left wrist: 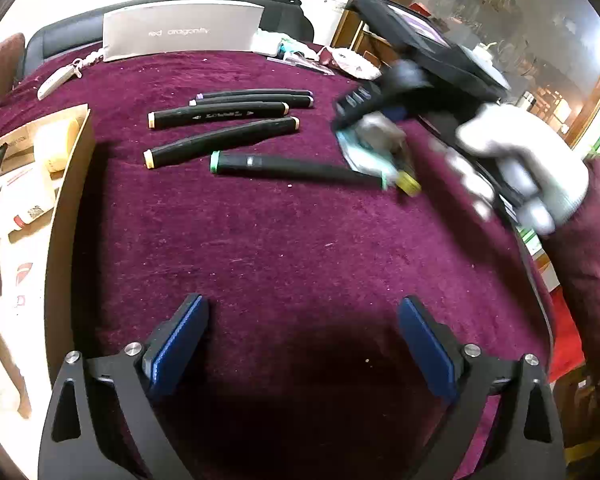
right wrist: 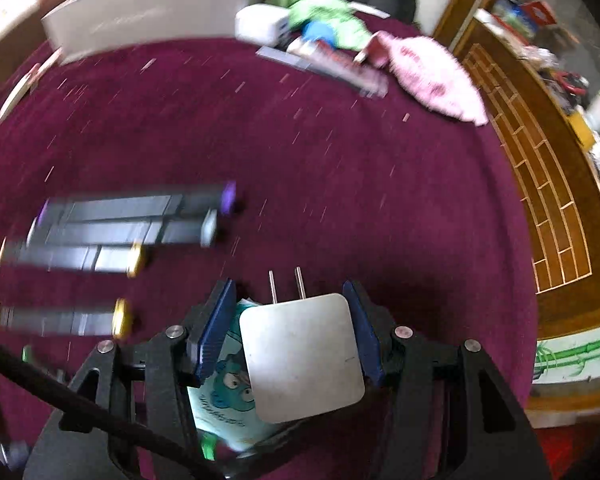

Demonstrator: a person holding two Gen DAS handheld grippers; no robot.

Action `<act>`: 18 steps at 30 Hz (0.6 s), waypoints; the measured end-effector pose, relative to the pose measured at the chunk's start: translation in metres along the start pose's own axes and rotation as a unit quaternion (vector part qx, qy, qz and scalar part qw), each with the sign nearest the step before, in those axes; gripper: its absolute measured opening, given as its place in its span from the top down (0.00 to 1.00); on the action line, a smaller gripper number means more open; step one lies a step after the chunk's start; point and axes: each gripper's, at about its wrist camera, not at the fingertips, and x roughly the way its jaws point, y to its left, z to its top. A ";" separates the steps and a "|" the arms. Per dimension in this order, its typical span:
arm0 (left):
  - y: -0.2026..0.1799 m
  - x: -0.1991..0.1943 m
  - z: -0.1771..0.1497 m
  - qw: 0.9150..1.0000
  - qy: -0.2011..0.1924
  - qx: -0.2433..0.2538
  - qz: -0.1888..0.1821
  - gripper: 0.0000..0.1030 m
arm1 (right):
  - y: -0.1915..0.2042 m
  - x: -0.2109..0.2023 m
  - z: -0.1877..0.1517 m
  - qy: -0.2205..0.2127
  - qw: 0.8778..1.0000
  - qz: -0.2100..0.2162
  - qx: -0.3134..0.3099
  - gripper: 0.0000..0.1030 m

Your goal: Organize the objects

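Worktop (left wrist: 284, 248): maroon cloth.
Markers (left wrist: 220, 114): five black ones in a row, mid-worktop.
Left hand-held gripper (left wrist: 300, 344): spread wide, nothing between.
Right hand-held gripper (right wrist: 290, 332): pinching white plug adapter (right wrist: 302, 356), above teal packet (right wrist: 224, 392).

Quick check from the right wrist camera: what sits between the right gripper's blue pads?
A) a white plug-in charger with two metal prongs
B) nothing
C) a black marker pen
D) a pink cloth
A: the white charger fills the gap between the right gripper pads, its two prongs pointing forward, while the black markers lie apart on the maroon cloth.
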 end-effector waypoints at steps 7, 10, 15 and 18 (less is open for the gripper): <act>-0.014 0.008 0.000 0.999 0.018 0.035 0.024 0.02 | -0.038 -0.063 -0.057 -0.104 0.986 0.100 0.079 0.47; -0.025 0.013 -0.003 0.995 0.033 0.069 0.057 0.02 | -0.068 -0.075 -0.080 -0.166 0.969 0.105 0.153 0.40; -0.028 0.010 0.000 0.995 0.049 0.086 0.028 0.05 | -0.093 -0.068 -0.106 -0.216 0.950 0.060 0.218 0.40; -0.040 -0.006 0.014 0.987 0.009 0.153 0.050 0.05 | -0.102 -0.054 -0.117 -0.216 0.941 0.080 0.246 0.40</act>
